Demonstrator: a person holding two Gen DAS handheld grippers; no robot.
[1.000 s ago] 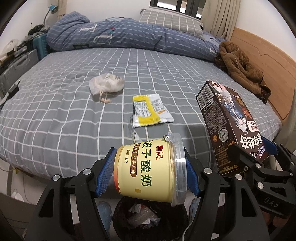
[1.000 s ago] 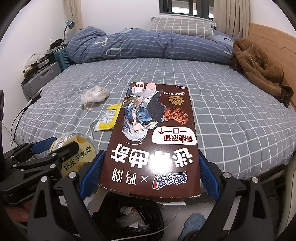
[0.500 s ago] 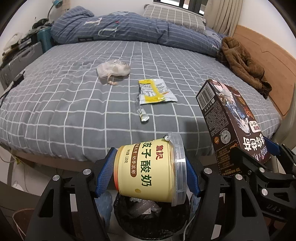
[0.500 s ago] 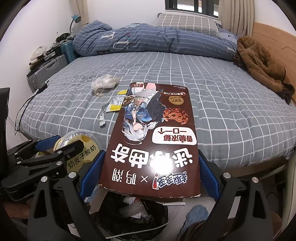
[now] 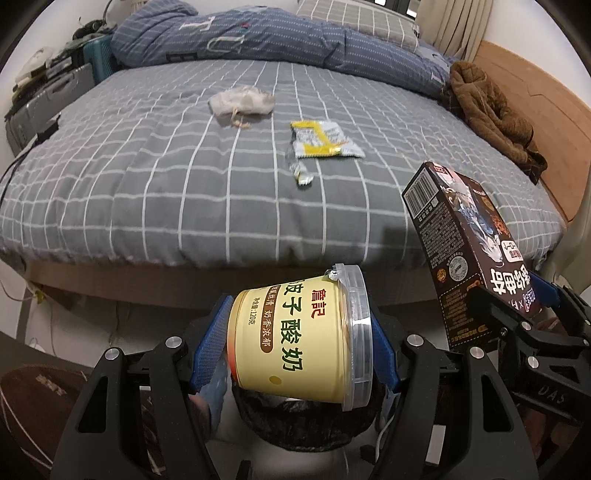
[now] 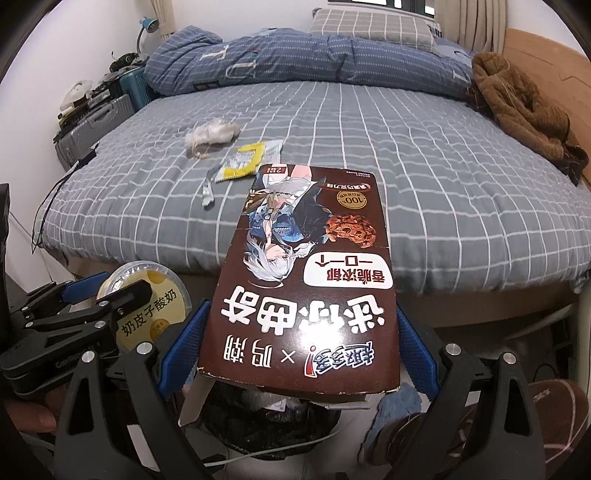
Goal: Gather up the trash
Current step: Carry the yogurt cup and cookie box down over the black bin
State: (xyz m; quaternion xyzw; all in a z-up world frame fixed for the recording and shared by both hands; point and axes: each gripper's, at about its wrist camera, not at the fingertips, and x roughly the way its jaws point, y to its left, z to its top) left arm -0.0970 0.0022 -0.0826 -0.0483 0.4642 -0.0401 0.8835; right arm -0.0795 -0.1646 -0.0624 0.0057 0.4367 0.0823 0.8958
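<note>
A home bedroom — checked bed (image 5: 258, 192), rumpled duvet (image 5: 258, 40) (pillow (image 6: 369, 27) behind).

Rumpled blue duvet (image 5: 258, 37) and checked pillow (image 6: 369, 26) on the grey checked bed (image 5: 147, 177), brown garment (image 6: 517, 110) beside the wooden headboard (image 5: 535, 92).

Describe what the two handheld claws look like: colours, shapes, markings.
Both claws match. The left claw has two angular black fingers built like open frames, studded with round silver bolt heads, each tipped with a ribbed blue pad. The right claw has the same black frame, silver bolts and blue pads. Raised lettering shows on its body in the left wrist view.
</note>
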